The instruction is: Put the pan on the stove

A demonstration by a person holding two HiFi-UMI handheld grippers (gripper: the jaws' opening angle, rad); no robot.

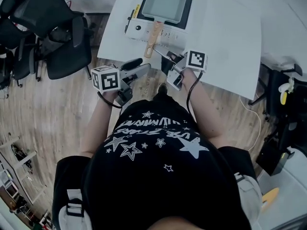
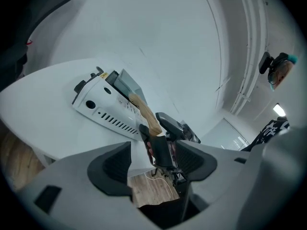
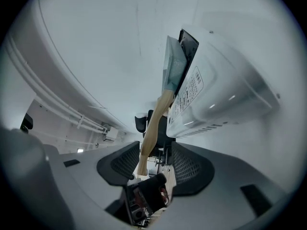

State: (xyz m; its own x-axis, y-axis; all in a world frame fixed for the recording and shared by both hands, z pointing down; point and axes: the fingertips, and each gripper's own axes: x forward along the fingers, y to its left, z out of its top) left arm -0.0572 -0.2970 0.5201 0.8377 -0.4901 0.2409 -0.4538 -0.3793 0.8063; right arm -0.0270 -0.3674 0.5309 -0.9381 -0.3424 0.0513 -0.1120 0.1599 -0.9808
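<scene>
A grey rectangular pan (image 1: pixel 165 4) with a wooden handle (image 1: pixel 152 38) sits on the white portable stove (image 1: pixel 135 28) at the far side of the white table (image 1: pixel 230 42). The handle points toward me. My left gripper (image 1: pixel 139 67) is open at the table's near edge, left of the handle's end. My right gripper (image 1: pixel 163 56) is open just right of it. In the right gripper view the handle (image 3: pixel 153 128) runs down between the open jaws (image 3: pixel 152 164) and no pad presses on it. In the left gripper view the jaws (image 2: pixel 153 159) are open, holding nothing, and the stove (image 2: pixel 103 109) lies ahead.
Black office chairs (image 1: pixel 53 28) stand on the wooden floor (image 1: pixel 43 114) to the left of the table. A cable (image 1: pixel 254 116) and dark equipment (image 1: pixel 283 95) are on the right. My own body fills the lower part of the head view.
</scene>
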